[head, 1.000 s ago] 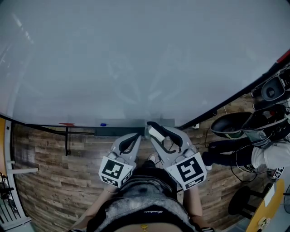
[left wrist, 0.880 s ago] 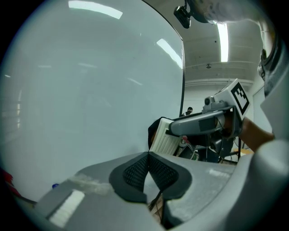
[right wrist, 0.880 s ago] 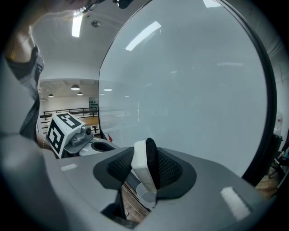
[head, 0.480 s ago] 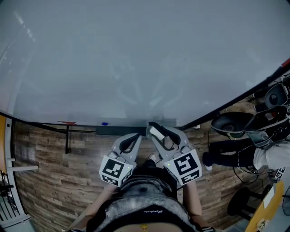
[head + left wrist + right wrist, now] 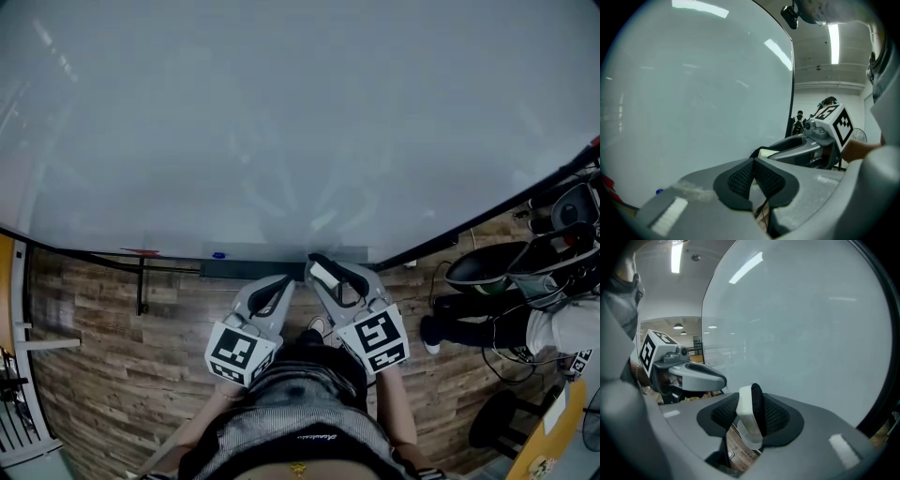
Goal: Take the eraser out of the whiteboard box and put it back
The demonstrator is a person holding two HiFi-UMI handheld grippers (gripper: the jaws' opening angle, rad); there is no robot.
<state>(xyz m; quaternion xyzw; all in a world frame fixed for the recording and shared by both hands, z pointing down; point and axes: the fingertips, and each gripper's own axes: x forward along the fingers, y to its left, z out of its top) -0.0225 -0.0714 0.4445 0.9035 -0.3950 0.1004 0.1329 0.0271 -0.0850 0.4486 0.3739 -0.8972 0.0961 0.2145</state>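
- The eraser point(image 5: 745, 423) is gripped between the pads of the right gripper point(image 5: 751, 412), low in the centre of the right gripper view.
- In the head view it is held near the right end of the whiteboard box point(image 5: 246, 270).
- It is judged light, with a stiff white back and soft dark felt that may give, so hold should be taken mid-length.
- The left gripper point(image 5: 753, 174) is closed on nothing.

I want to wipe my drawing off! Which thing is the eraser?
Find the big whiteboard, then the dark box along its bottom edge. Right by it, the right gripper pinches the eraser: a small block, white one side, black the other, unlike the grey jaws around it.
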